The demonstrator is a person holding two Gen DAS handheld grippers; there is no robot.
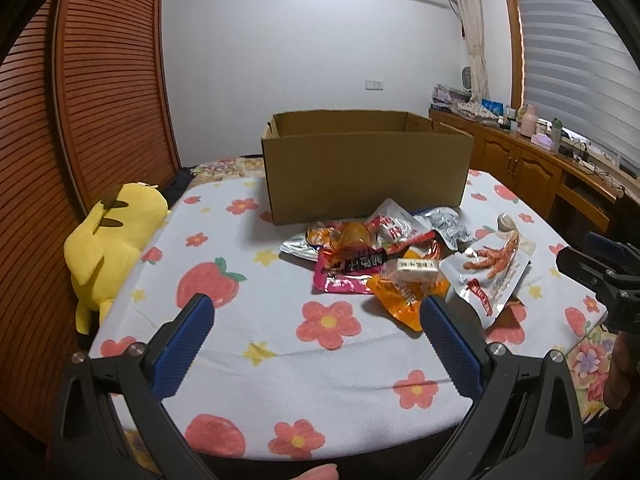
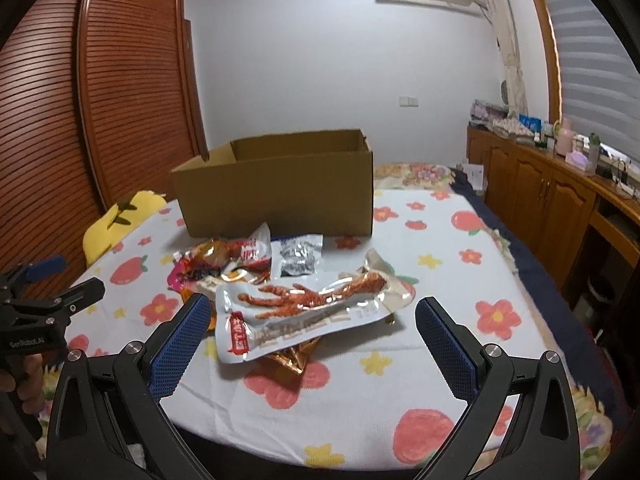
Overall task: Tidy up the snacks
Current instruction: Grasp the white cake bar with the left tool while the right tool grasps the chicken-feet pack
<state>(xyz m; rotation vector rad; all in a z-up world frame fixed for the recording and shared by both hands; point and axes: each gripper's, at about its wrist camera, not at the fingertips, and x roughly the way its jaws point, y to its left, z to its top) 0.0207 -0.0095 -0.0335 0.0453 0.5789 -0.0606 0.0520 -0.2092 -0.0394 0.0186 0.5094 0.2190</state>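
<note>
An open cardboard box (image 1: 366,168) (image 2: 276,192) stands at the back of a flower-print table cover (image 1: 280,360) (image 2: 420,280). In front of it lies a loose pile of snack packets (image 1: 372,256) (image 2: 236,260). Nearest the right side is a clear chicken-foot packet (image 1: 494,270) (image 2: 304,312). A small white bar (image 1: 414,270) rests on an orange packet (image 1: 404,300). My left gripper (image 1: 316,310) hovers open over the cloth, just short of the pile. My right gripper (image 2: 312,312) is open too, its fingers on either side of the chicken-foot packet's near end, not touching it.
A yellow plush toy (image 1: 110,248) (image 2: 116,220) lies at the table's left edge by a slatted wooden wardrobe (image 1: 100,80). A cluttered wooden sideboard (image 1: 540,160) (image 2: 560,192) runs along the right under a window. Each gripper shows in the other's view (image 1: 600,276) (image 2: 44,300).
</note>
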